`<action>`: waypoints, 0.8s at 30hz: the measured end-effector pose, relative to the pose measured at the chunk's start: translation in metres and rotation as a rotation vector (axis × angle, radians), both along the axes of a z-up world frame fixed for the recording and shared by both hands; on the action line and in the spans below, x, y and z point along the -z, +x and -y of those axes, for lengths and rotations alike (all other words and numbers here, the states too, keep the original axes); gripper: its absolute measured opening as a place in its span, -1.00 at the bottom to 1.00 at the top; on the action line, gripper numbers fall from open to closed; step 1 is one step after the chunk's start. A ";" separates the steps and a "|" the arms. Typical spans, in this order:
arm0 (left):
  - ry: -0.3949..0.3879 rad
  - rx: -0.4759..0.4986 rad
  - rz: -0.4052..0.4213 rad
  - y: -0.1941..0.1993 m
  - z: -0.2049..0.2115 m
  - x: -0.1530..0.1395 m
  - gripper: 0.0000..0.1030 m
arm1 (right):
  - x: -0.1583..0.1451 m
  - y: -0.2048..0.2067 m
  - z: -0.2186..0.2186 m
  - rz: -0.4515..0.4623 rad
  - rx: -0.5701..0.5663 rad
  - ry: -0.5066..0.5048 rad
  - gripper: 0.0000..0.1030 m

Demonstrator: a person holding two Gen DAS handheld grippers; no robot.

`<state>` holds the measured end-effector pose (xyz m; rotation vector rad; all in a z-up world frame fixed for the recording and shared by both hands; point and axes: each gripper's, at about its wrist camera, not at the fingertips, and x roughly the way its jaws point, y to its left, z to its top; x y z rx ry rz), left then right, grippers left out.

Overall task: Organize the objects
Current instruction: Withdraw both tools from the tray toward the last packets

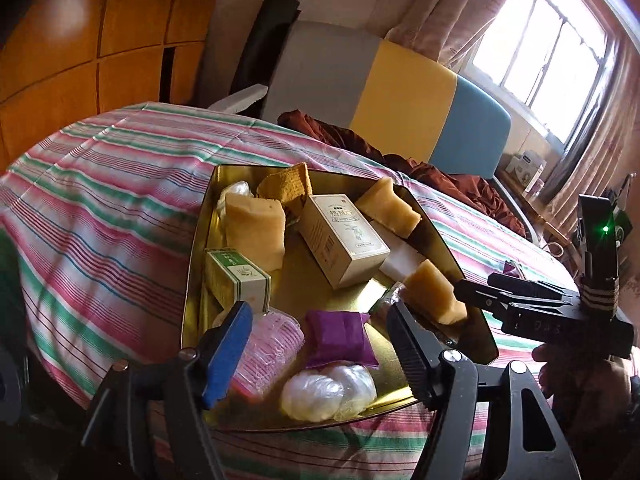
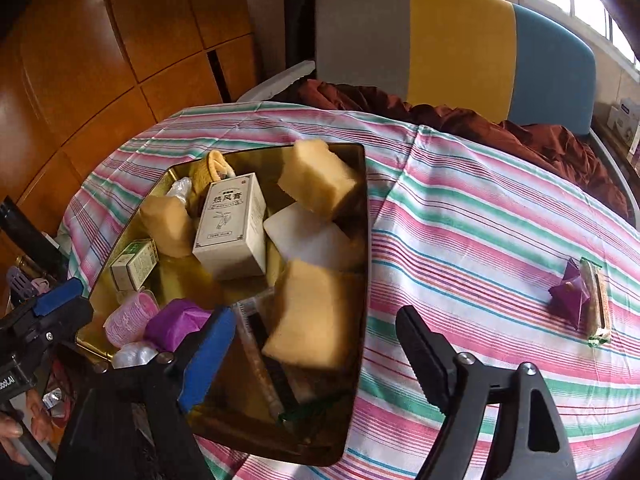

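Observation:
A gold tin tray (image 1: 196,264) (image 2: 360,184) sits on a striped bedcover and holds several yellow sponges (image 1: 256,228) (image 2: 316,316), a beige box (image 1: 344,236) (image 2: 232,228), a small green box (image 1: 236,276) (image 2: 134,264), a purple packet (image 1: 340,336) (image 2: 176,324), a pink roller (image 1: 268,352) (image 2: 130,320) and clear plastic bags (image 1: 328,392). My left gripper (image 1: 320,356) is open and empty over the tray's near end. My right gripper (image 2: 316,360) is open and empty over the tray's near right edge. It also shows in the left wrist view (image 1: 472,296). A purple wrapper with a small packet (image 2: 580,300) lies on the cover to the right.
The striped bedcover (image 1: 100,200) (image 2: 480,240) spreads around the tray. A dark red blanket (image 2: 480,124) and a grey, yellow and blue headboard (image 2: 460,44) lie beyond. A wooden wardrobe (image 1: 80,40) stands left, a window (image 1: 540,48) right.

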<state>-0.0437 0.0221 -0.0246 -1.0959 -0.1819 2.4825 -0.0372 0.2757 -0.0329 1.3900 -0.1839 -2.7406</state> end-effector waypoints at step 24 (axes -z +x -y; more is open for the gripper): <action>-0.141 0.126 -0.112 0.012 -0.067 -0.029 0.57 | -0.002 0.036 -0.119 0.035 0.306 -0.002 0.65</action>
